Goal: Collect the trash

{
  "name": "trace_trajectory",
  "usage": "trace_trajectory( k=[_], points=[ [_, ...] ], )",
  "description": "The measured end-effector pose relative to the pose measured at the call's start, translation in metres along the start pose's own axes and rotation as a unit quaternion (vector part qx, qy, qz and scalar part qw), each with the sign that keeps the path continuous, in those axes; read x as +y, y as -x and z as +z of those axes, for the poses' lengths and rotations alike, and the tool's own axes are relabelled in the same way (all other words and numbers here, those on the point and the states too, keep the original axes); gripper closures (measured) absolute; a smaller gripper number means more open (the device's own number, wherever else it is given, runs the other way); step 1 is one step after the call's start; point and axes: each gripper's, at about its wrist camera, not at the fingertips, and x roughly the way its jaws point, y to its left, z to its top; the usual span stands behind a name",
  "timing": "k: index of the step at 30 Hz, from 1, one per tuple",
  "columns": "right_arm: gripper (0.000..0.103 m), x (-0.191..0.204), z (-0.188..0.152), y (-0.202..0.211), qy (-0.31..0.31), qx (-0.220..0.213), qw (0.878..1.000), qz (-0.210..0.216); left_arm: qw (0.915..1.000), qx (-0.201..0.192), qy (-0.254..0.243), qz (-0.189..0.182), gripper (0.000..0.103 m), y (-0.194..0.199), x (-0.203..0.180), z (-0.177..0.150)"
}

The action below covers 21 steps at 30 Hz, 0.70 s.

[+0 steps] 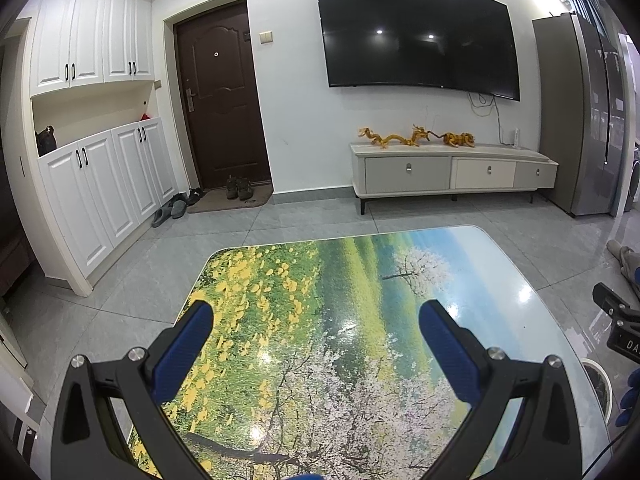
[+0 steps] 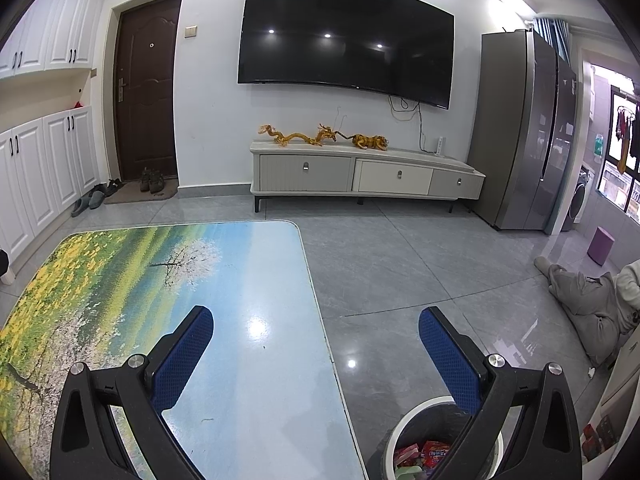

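Both our claws, left claw [image 1: 316, 320] and right claw [image 2: 316, 320], gape wide and hold nothing. At five o'clock, our right finger half hides the bin [image 2: 404, 426]; wrappers [image 2: 434, 451] lie inside, beside the worktop [image 2: 256, 280].

A glossy rectangular table with rounded corners [image 1: 360, 280] [image 2: 256, 280] carries a printed landscape over its whole top: yellow flowers and green meadow on one side, a white blossoming tree near the middle, pale blue sky on the other. Ceiling lights glare off the sheen.

The table stands on a floor of large grey polished tiles [image 1: 120, 280] [image 2: 400, 260]. Directly on that floor, just beside the table's edge, stands a round white-rimmed waste bin with a dark liner [image 2: 404, 424], holding red and pink wrappers (a green scrap among them). In the left wrist view only a sliver of the bin's white rim [image 1: 600, 372] shows.
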Motion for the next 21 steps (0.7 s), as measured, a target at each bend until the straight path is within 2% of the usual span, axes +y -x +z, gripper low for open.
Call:
trace_trajectory(
  k=[12, 21],
  points=[
    [0.0, -0.002, 0.006, 0.022, 0.001, -0.02, 1.0, 0.0, 0.9996, -0.027, 0.003, 0.001, 0.0, 0.026, 0.003, 0.003],
    [0.0, -0.004, 0.014, 0.055, 0.002, -0.053, 0.999, 0.001, 0.9981, -0.059, 0.014, 0.006, 0.0, 0.064, 0.012, 0.005]
  ],
)
